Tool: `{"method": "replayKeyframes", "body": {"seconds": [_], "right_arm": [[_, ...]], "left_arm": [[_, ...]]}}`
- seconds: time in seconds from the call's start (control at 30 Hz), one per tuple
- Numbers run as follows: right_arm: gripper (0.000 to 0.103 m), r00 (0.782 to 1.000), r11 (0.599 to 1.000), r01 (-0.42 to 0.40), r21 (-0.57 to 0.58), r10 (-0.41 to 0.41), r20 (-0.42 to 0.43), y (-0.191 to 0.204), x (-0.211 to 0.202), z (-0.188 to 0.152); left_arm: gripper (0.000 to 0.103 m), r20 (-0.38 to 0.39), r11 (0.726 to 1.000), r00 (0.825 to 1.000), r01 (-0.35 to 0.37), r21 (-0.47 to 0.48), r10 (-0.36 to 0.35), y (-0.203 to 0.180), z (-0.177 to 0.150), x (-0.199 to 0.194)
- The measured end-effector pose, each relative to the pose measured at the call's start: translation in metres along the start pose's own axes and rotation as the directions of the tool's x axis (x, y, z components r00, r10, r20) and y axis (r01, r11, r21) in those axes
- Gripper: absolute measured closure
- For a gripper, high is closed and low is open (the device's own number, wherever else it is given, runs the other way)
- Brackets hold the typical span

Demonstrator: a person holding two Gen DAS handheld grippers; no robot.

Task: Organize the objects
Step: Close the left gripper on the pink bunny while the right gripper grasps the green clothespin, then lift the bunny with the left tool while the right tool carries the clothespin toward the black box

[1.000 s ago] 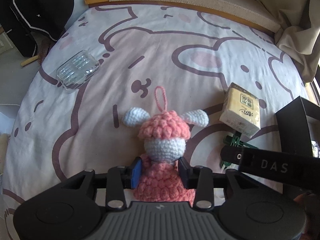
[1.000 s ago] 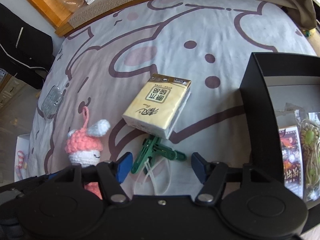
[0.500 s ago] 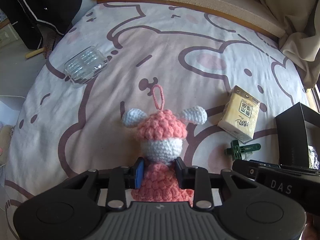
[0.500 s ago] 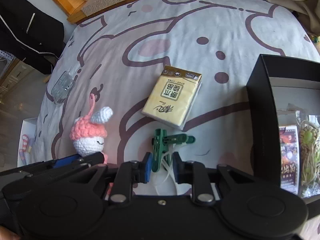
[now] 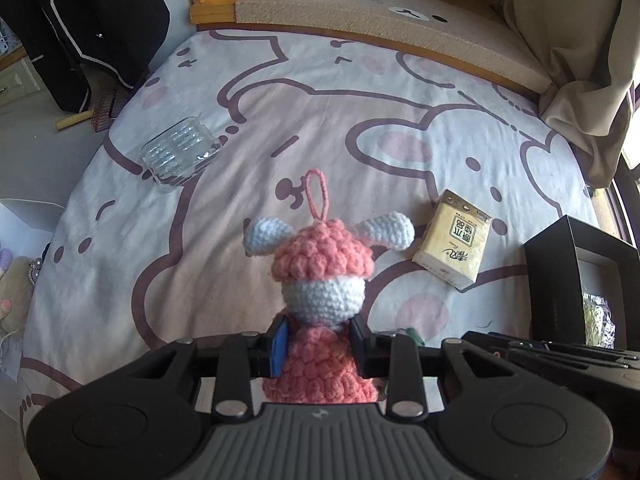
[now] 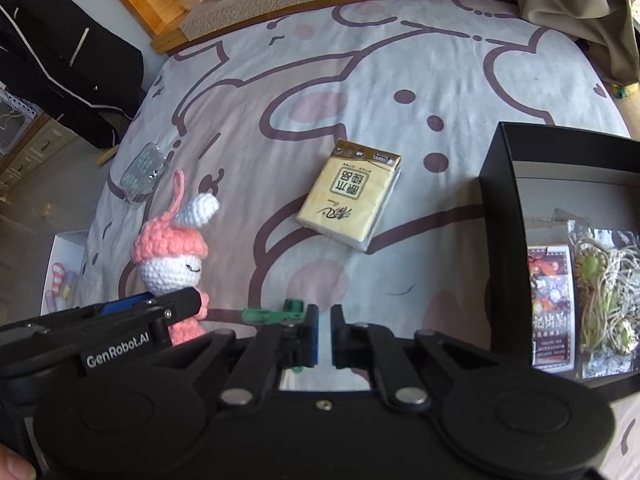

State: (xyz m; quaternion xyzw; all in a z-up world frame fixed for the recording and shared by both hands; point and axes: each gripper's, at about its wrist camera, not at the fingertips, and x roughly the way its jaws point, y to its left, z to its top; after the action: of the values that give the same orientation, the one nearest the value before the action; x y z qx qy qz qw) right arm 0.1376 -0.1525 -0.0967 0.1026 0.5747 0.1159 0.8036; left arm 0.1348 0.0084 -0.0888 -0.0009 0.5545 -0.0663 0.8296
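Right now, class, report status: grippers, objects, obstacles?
Left hand-held gripper shut on crochet doll. Right hand-held gripper shut on green clip. Tissue pack lies clear.

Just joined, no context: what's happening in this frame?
A person is tidying things off a bed with a pair of tongs in each hand. The left tongs are clamped on the body of a pink crochet doll. The right tongs have just closed on a green clip, which sticks out to their left. A tissue pack and a clear container lie on the sheet; a black box on the right already holds some items.
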Motion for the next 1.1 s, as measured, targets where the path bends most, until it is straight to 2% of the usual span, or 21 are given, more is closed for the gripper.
{"method": "replayKeyframes", "body": {"seconds": [0.03, 0.07, 0.1, 0.2, 0.43, 0.63, 0.73, 0.93, 0.97, 1.0, 1.03, 1.07, 1.1], "right_arm": [[0.082, 1.000, 1.000, -0.001, 0.008, 0.001, 0.005, -0.001, -0.001, -0.001], [0.070, 1.000, 1.000, -0.002, 0.011, 0.002, 0.011, -0.001, -0.002, -0.001], [0.064, 1.000, 1.000, -0.004, 0.009, 0.003, 0.020, -0.001, -0.003, -0.001], [0.052, 1.000, 1.000, -0.028, -0.012, 0.028, 0.014, 0.005, 0.001, -0.001], [0.048, 0.998, 0.996, -0.036, -0.080, 0.032, -0.050, 0.023, 0.022, -0.005], [0.050, 0.995, 0.997, -0.038, -0.072, 0.031, -0.095, 0.032, 0.042, -0.007], [0.058, 0.994, 0.996, -0.021, -0.081, 0.012, -0.113, 0.037, 0.052, -0.009], [0.059, 0.994, 0.991, 0.023, -0.129, -0.036, -0.100, 0.047, 0.058, -0.012], [0.064, 0.994, 0.989, 0.030, -0.145, -0.045, -0.098, 0.050, 0.058, -0.013], [0.073, 0.994, 0.985, 0.041, -0.167, -0.057, -0.094, 0.052, 0.058, -0.014], [0.074, 0.993, 0.983, 0.047, -0.177, -0.065, -0.095, 0.053, 0.058, -0.014], [0.083, 0.993, 0.984, 0.043, -0.173, -0.060, -0.097, 0.052, 0.057, -0.013], [0.086, 0.993, 0.986, 0.034, -0.163, -0.051, -0.103, 0.051, 0.056, -0.013]], "left_arm": [[0.069, 0.002, 1.000, 1.000, 0.000, -0.003, 0.000, 0.001, 0.000, -0.001], [0.069, 0.004, 1.000, 1.000, -0.001, -0.005, 0.001, 0.001, 0.000, -0.001], [0.069, 0.005, 1.000, 1.000, -0.001, -0.009, 0.002, 0.002, 0.001, -0.001], [0.069, 0.006, 1.000, 1.000, -0.014, -0.019, 0.014, 0.005, 0.002, 0.001], [0.069, -0.002, 0.996, 0.997, -0.076, -0.051, 0.076, 0.022, 0.005, 0.010], [0.069, -0.015, 0.990, 0.995, -0.104, -0.097, 0.103, 0.042, 0.006, 0.015], [0.069, -0.020, 0.989, 0.994, -0.107, -0.102, 0.106, 0.046, 0.006, 0.017], [0.069, -0.025, 0.989, 0.994, -0.109, -0.103, 0.107, 0.047, 0.006, 0.019], [0.069, -0.024, 0.989, 0.994, -0.107, -0.103, 0.105, 0.047, 0.006, 0.019], [0.069, -0.023, 0.989, 0.994, -0.106, -0.107, 0.105, 0.047, 0.006, 0.019], [0.069, -0.022, 0.988, 0.994, -0.105, -0.109, 0.104, 0.047, 0.006, 0.018], [0.069, -0.020, 0.988, 0.995, -0.104, -0.111, 0.102, 0.047, 0.006, 0.017], [0.069, -0.017, 0.988, 0.995, -0.102, -0.113, 0.101, 0.047, 0.006, 0.016]]}}
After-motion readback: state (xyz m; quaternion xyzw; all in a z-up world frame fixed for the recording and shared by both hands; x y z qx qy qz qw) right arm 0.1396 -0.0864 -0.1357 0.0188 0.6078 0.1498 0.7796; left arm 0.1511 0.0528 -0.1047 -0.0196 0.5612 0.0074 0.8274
